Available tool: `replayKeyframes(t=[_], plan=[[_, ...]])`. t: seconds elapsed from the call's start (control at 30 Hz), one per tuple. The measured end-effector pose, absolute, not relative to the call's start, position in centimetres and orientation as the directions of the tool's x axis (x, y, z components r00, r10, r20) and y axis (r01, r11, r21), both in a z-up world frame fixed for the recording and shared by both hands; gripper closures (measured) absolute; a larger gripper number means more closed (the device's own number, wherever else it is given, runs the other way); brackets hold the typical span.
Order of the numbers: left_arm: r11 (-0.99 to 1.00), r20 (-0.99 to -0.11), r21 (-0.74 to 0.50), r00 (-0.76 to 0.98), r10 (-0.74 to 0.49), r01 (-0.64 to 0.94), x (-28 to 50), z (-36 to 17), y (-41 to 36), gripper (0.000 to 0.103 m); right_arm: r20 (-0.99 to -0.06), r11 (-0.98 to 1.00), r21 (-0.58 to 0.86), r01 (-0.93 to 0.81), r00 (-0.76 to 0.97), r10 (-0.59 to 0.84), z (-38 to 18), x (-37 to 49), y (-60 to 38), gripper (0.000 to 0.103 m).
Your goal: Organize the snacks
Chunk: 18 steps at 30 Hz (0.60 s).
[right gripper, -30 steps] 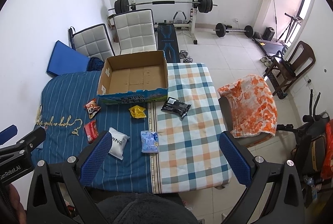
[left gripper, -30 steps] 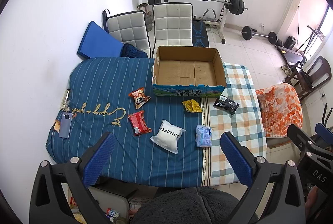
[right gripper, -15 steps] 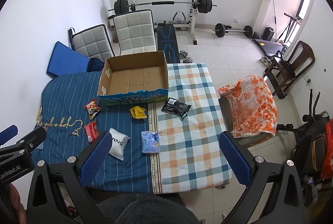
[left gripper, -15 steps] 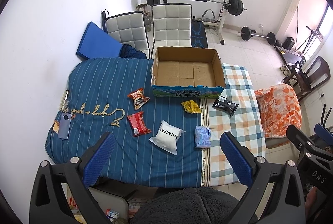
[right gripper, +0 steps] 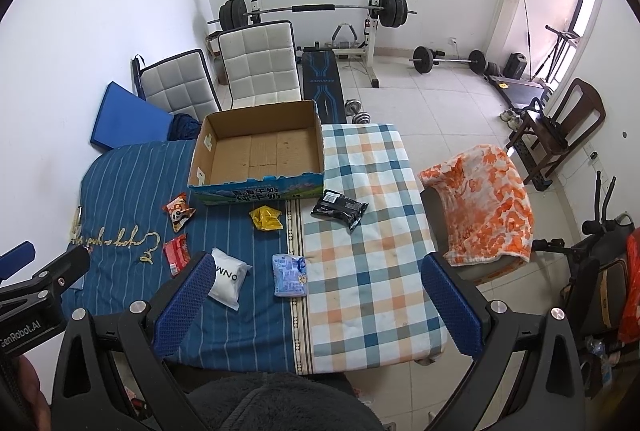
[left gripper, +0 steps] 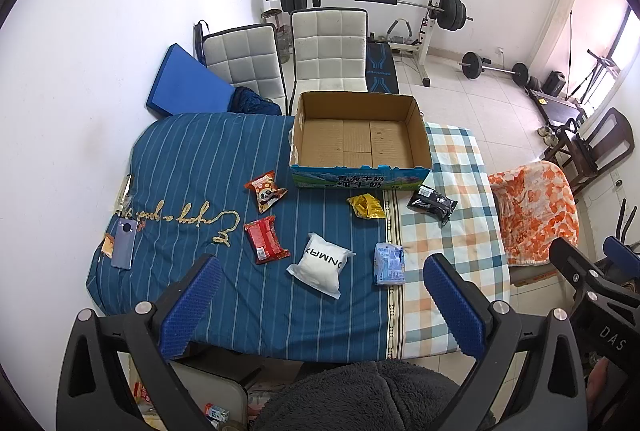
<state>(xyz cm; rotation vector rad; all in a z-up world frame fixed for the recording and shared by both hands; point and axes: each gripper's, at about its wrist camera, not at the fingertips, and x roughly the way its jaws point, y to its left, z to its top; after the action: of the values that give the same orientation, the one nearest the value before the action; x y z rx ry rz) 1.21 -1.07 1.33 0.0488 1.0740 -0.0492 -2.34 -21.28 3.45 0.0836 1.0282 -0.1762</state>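
Observation:
An empty cardboard box [left gripper: 360,141] [right gripper: 258,151] stands at the back of the cloth-covered table. In front of it lie several snack packs: a panda pack [left gripper: 266,191] [right gripper: 179,211], a red pack [left gripper: 266,239] [right gripper: 176,253], a white pouch [left gripper: 322,265] [right gripper: 228,279], a yellow pack [left gripper: 366,206] [right gripper: 265,218], a light-blue pack [left gripper: 388,263] [right gripper: 290,275] and a black pack [left gripper: 432,202] [right gripper: 339,209]. My left gripper [left gripper: 320,305] and my right gripper [right gripper: 316,305] hang high above the table's near edge, both open and holding nothing.
A phone [left gripper: 124,243] lies at the table's left end. Two white chairs [left gripper: 328,51] and a blue mat [left gripper: 188,83] stand behind the table, with a barbell rack [left gripper: 372,1] beyond. An orange-patterned chair [right gripper: 488,203] stands to the right.
Both views have drifted very slightly; the table scene sits a touch lower in frame. Nothing was picked up or moved, and both grippers stay open.

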Motion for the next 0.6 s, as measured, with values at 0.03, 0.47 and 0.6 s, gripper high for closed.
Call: replayKeyframes(t=[0.03, 0.47, 0.6], plan=[[0.998, -0.879, 0.015, 0.476, -0.018, 0.064, 1.25, 1.35, -1.11, 0.0, -0.857, 0.983, -0.014, 0.184, 0.504, -0.106, 3.45, -2.35, -21.3, 0.0], [0.998, -0.879, 0.014, 0.477, -0.018, 0.063, 1.35, 1.36, -1.18, 0.0, -0.855, 0.983, -0.015, 0.185, 0.507, -0.109, 3.73, -2.03, -20.83, 0.0], [0.998, -0.879, 0.017, 0.477, -0.014, 0.06, 1.31, 1.34, -1.12, 0.0, -0.857, 0.982, -0.011, 0.188, 0.504, -0.106, 3.81, -1.74, -20.65, 0.0]])
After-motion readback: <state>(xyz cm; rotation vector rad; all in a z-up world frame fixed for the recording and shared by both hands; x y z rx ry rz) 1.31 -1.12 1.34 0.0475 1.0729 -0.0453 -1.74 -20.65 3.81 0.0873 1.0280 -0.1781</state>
